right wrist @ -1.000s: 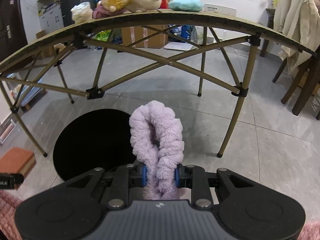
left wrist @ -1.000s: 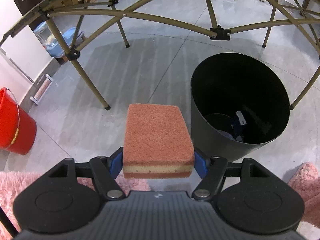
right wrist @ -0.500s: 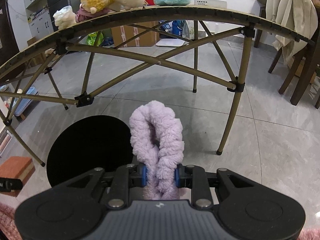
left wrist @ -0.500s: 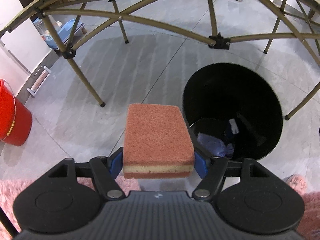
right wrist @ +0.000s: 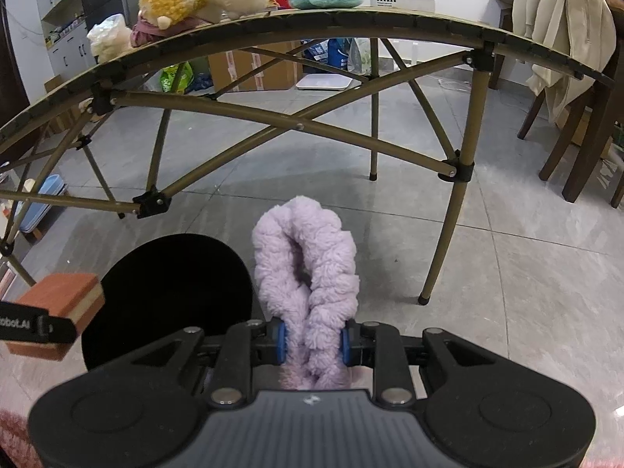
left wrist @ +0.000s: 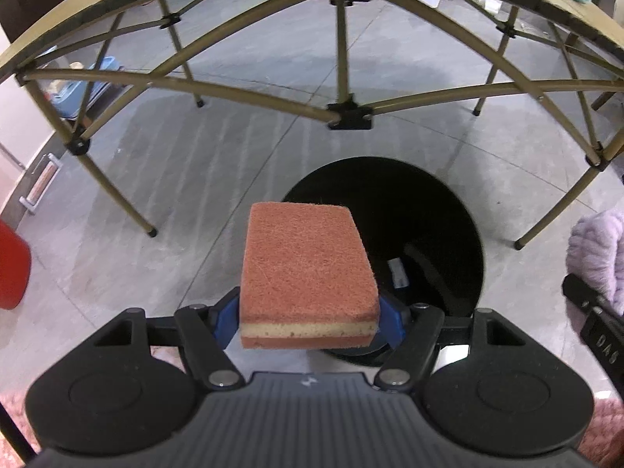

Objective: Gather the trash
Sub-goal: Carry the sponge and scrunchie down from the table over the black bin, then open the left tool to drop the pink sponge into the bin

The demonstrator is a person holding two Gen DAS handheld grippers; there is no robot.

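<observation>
grey tile floor (left wrist: 234, 163), sponge (left wrist: 308, 269) overlapping black bin (left wrist: 460, 210) rim, left gripper (left wrist: 308, 321) clamping

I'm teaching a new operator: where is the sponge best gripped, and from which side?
Grip the sponge across its two long side faces, coming in from a short end, as the left gripper does: those flat parallel sides suit the pads, and the slab stays level.

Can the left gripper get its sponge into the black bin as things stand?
Probably yes: left gripper holds the orange scouring sponge over the near rim of the open black round bin, nothing between.
</observation>
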